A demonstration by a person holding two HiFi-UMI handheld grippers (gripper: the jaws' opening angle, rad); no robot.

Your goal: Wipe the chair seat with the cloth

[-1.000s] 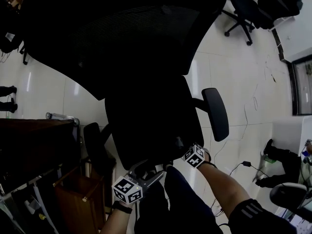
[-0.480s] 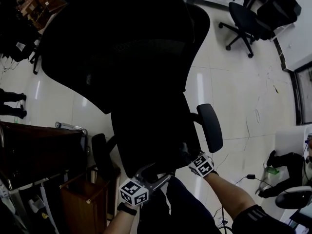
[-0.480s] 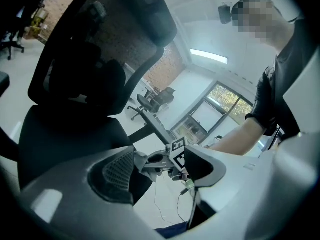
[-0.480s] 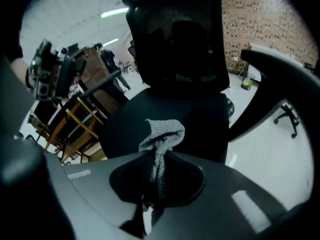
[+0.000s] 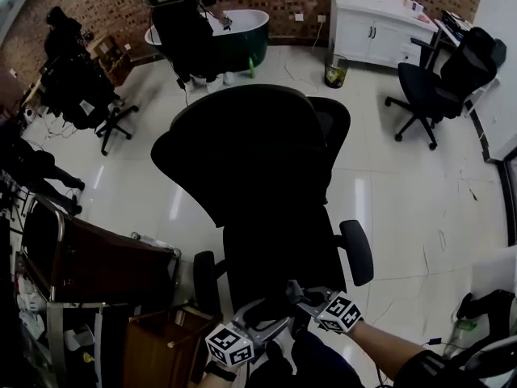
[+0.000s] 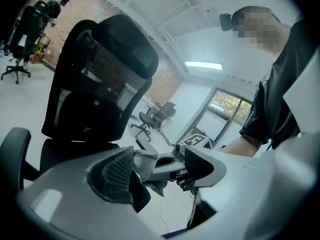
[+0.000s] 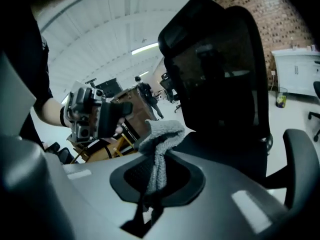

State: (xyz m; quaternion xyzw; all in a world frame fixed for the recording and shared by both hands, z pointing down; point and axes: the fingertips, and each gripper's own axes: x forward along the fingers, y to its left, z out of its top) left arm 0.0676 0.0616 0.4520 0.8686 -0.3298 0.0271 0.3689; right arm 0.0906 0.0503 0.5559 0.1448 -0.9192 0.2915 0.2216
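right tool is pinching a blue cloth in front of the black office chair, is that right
Not quite: the cloth is grey, not blue. The right gripper view shows it pinched in the right tool, in front of the black office chair.

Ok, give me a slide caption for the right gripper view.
Right gripper shut on a grey cloth, with the black office chair rising behind it.

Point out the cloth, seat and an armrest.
Cloth (image 7: 162, 130): right gripper view, bunched top.
Seat (image 5: 283, 261): head view, cushion middle.
Armrest (image 5: 357, 253): head view, pad middle.
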